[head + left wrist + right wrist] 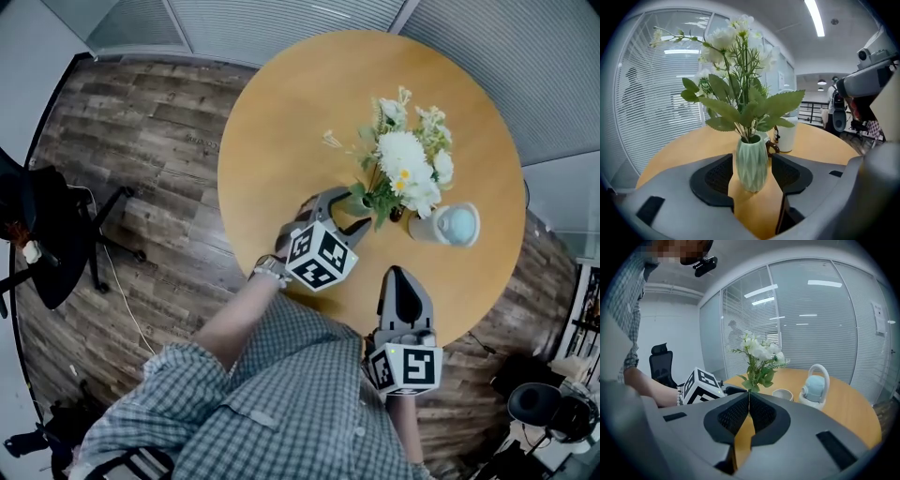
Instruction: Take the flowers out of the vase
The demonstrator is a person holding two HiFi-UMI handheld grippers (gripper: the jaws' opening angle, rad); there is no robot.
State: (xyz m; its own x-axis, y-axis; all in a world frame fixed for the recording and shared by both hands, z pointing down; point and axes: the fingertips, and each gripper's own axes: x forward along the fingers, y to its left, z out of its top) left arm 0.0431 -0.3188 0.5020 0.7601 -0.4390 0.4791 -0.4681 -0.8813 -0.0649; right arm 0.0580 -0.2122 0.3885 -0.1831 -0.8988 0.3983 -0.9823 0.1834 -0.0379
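White flowers (405, 169) with green leaves stand upright in a small pale green ribbed vase (356, 203) on the round wooden table (281, 141). In the left gripper view the vase (751, 176) stands between the jaws of my left gripper (752, 161). The jaws are open, with a narrow gap on each side of the vase. The flowers (736, 42) rise above them. My right gripper (398, 278) is near the table's front edge, shut and empty (749, 401). It points toward the flowers (761, 355).
A pale blue and white device with a hoop handle (450, 225) stands just right of the vase, with a small white cup (782, 393) beside it. A black office chair (47, 234) stands on the wood floor at the far left.
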